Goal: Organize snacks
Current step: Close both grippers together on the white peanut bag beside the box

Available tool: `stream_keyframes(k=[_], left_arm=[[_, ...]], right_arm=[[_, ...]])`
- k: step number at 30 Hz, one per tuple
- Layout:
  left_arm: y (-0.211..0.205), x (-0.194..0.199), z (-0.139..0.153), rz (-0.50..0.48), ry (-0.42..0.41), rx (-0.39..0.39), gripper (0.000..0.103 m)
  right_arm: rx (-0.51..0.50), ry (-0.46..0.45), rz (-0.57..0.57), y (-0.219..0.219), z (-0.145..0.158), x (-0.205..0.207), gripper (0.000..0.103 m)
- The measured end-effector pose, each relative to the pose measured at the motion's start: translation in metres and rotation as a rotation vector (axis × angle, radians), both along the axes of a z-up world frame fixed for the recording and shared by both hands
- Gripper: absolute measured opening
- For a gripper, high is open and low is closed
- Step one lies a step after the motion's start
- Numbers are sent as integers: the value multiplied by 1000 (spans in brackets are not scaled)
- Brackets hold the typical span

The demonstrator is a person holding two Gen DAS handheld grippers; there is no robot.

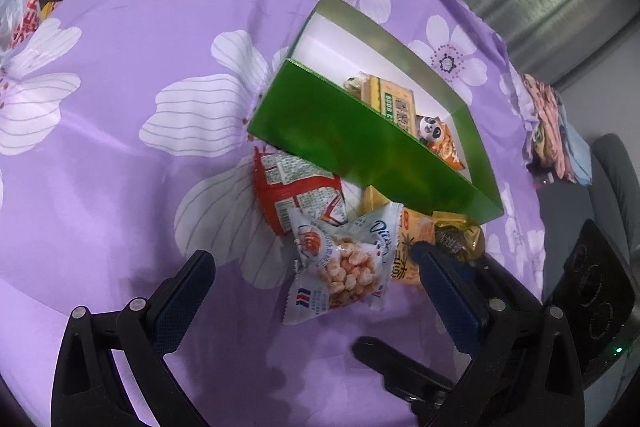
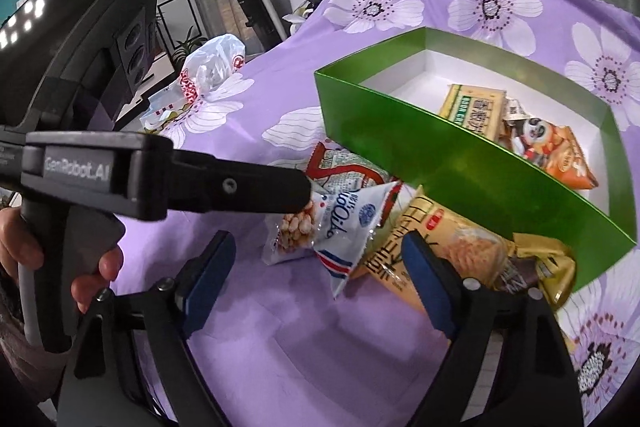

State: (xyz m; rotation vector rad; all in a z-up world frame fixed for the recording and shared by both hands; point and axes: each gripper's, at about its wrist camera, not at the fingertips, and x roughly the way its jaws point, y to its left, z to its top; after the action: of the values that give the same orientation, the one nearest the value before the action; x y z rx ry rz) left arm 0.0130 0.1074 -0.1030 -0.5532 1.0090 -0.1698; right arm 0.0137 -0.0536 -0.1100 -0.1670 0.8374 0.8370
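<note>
Left gripper (image 1: pixel 316 263): seen in the lower half of the left wrist view with jaws spread wide; nothing is clamped. The white peanut packet (image 1: pixel 340 267) lies between the fingers, and no pad is seen pressing on it.
Right gripper (image 2: pixel 316 259): seen in the lower half of the right wrist view with jaws parted and nothing pinched; the right finger overlaps the yellow packet (image 2: pixel 452 247), though contact cannot be judged.
Snack pile: gathered at the centre of both views, just in front of the box's near wall. The red packet (image 1: pixel 292 191) is partly tucked under the white one; a gold-wrapped sweet (image 2: pixel 540 267) is placed at the pile's right end.
Green box (image 1: pixel 360 151): set right of centre in the left wrist view, with its near wall against the pile. A yellow cracker pack (image 2: pixel 472 107) and an orange panda packet (image 2: pixel 552 151) are held in its right part; the left part of the white floor is bare.
Open room: a wide stretch of purple flowered cloth (image 1: pixel 120 107) is left free on the left of the left wrist view.
Edges: the cloth's edge is seen at the far right of the left wrist view. A plastic bag (image 2: pixel 208 67) is found at the left edge in the right wrist view.
Hand (image 2: pixel 60 259): seen at lower left of the right wrist view, wrapped round the other gripper's handle.
</note>
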Motion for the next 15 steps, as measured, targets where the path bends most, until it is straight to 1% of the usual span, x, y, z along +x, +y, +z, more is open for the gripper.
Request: stream_keyframes(k=[4,6,8,9,11,12,13,14,15], left_arm=[[-4,1,0,-16,-2,3,101],[-5,2,-1,-24,0,5,96],[-6,3,-3,-29,7,2,89],[-7,3,-4,-28,10,3,87],[-7,4,-5,-26,17,7,78],[-7,4,-6,-27,21,6,75],[-7,4,-6,-29,23,5,67],[-7,4,-7,-31,25,7,62],[-8,4,-7,-33,30,14,60]], right_arm=[[-9,10,14,6,-3,5,82],[-12,13,16,8,-5,8,81],[-15,17,21,11,-6,10,79],[-14,19,27,12,-6,10,78],[-13,29,40,15,-8,11,75],[-16,36,47,17,-10,12,71],[-26,40,52,19,-12,13,65],[-36,41,52,21,-14,14,62],[-44,41,51,22,-16,14,55]])
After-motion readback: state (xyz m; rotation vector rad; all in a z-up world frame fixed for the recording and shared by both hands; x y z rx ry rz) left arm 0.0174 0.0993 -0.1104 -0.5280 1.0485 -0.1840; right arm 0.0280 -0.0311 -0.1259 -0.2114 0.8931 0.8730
